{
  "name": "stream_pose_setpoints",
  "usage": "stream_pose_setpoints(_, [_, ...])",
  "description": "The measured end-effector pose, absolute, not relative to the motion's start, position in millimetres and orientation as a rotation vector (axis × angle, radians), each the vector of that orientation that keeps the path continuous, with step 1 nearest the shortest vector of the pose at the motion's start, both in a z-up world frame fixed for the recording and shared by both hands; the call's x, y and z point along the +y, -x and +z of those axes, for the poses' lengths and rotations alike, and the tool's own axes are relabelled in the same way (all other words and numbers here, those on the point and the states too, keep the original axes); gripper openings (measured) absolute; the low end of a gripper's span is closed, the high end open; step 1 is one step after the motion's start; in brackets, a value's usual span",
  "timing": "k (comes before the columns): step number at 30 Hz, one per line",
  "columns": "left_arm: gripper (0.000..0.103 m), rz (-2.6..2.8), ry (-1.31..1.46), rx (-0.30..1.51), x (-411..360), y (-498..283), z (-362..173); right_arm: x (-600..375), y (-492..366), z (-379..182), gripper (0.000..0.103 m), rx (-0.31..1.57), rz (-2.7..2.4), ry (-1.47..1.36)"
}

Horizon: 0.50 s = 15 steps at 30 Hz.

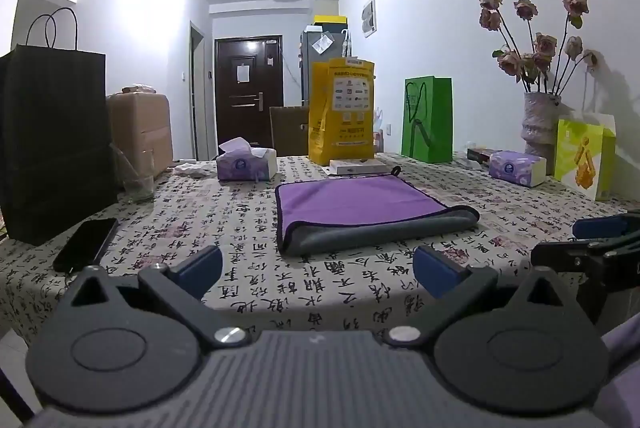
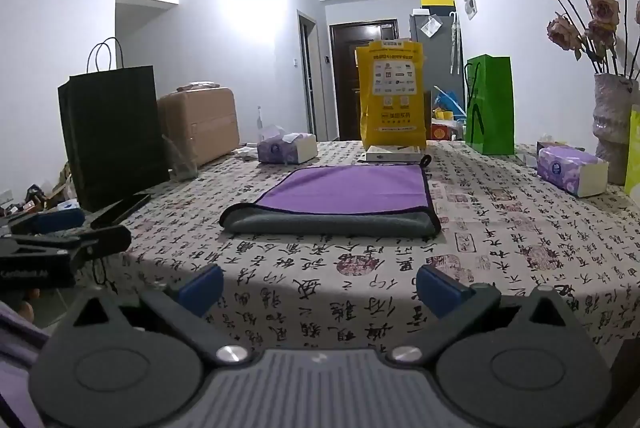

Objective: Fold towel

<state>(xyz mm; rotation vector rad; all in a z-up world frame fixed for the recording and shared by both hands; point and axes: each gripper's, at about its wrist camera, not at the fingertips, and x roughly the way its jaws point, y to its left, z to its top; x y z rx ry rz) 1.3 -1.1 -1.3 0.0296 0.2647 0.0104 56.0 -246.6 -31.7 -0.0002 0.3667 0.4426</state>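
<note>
A purple towel [image 1: 360, 202] with a grey underside lies folded flat on the calligraphy-print tablecloth [image 1: 248, 228], its rolled grey fold facing me. It also shows in the right wrist view [image 2: 344, 188]. My left gripper [image 1: 318, 270] is open and empty, held back near the table's front edge, short of the towel. My right gripper [image 2: 318, 288] is open and empty, also back from the towel. The right gripper shows at the right edge of the left wrist view [image 1: 600, 240], and the left gripper at the left edge of the right wrist view [image 2: 60, 232].
A black paper bag [image 1: 52, 140], a phone [image 1: 86, 244] and a glass [image 1: 138, 180] stand at left. Tissue packs [image 1: 246, 162] [image 1: 518, 168], a yellow bag [image 1: 342, 112], a white box [image 1: 360, 167], a green bag [image 1: 428, 118], a vase of roses [image 1: 538, 124] and a lime bag [image 1: 584, 156] line the back and right.
</note>
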Motion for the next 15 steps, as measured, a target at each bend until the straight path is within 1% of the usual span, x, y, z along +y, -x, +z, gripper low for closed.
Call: stream_pose_setpoints(15, [0.103,0.017,-0.035,0.267,-1.9,-2.1,-0.7,-249.4,-56.4,-32.3,0.103,0.370,0.441,-0.020])
